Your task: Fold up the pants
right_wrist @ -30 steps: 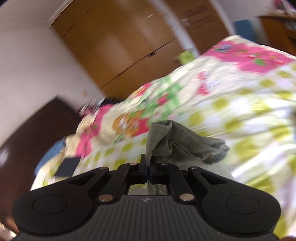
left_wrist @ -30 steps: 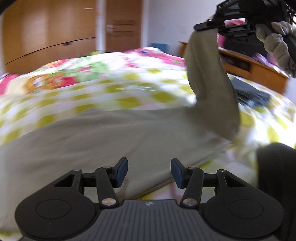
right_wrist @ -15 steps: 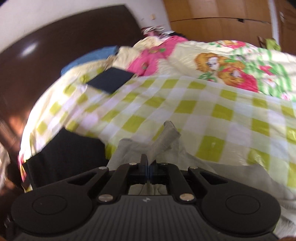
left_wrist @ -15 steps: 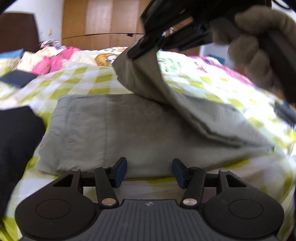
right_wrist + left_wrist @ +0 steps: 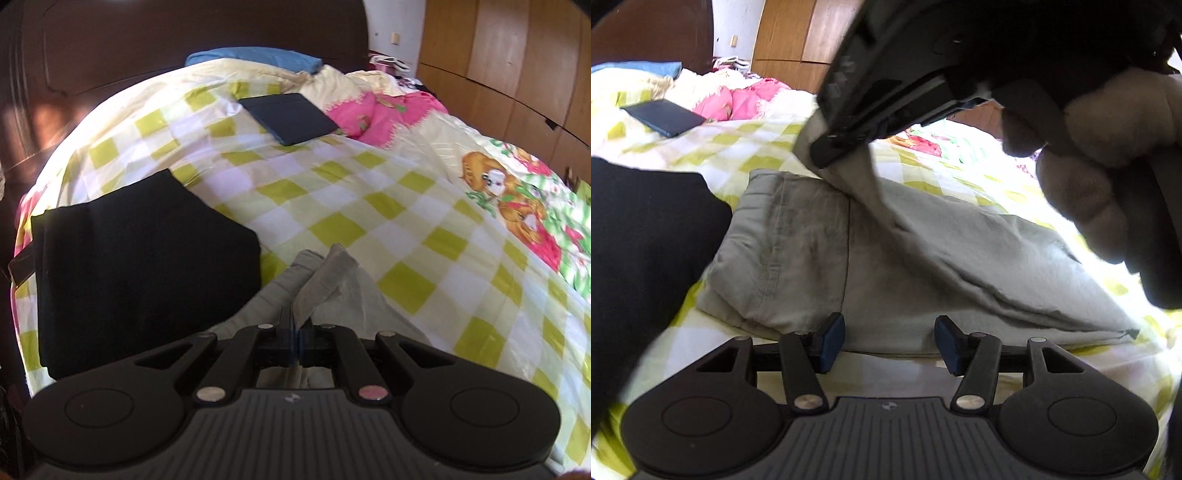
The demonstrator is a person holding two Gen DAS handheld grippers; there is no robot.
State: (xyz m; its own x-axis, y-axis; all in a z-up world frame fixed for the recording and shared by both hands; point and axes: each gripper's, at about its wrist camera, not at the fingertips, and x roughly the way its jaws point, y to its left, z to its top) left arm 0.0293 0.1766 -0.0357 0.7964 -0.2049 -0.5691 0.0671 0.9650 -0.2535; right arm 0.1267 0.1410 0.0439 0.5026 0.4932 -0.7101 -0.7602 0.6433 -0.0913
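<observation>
Grey pants [image 5: 820, 251] lie across the checked bedspread [image 5: 713, 144], waistband end to the left. My left gripper [image 5: 888, 341] hovers open at their near edge, with nothing between its blue pads. My right gripper [image 5: 297, 325] is shut on the leg end of the pants [image 5: 325, 273] and holds it up above the waistband part. In the left wrist view the right gripper [image 5: 827, 151] comes in from the upper right in a gloved hand [image 5: 1108, 155], and the leg cloth slopes down from it to the right.
A folded black garment [image 5: 140, 258] lies just left of the pants. A dark flat case [image 5: 290, 116] rests farther up the bed, with a blue pillow [image 5: 255, 59] by the dark headboard. Wooden wardrobes [image 5: 517, 66] stand beyond the bed.
My right gripper has swung the pant leg across from the right and lowered it over the waistband end. My left gripper has shifted along the near edge and stayed open.
</observation>
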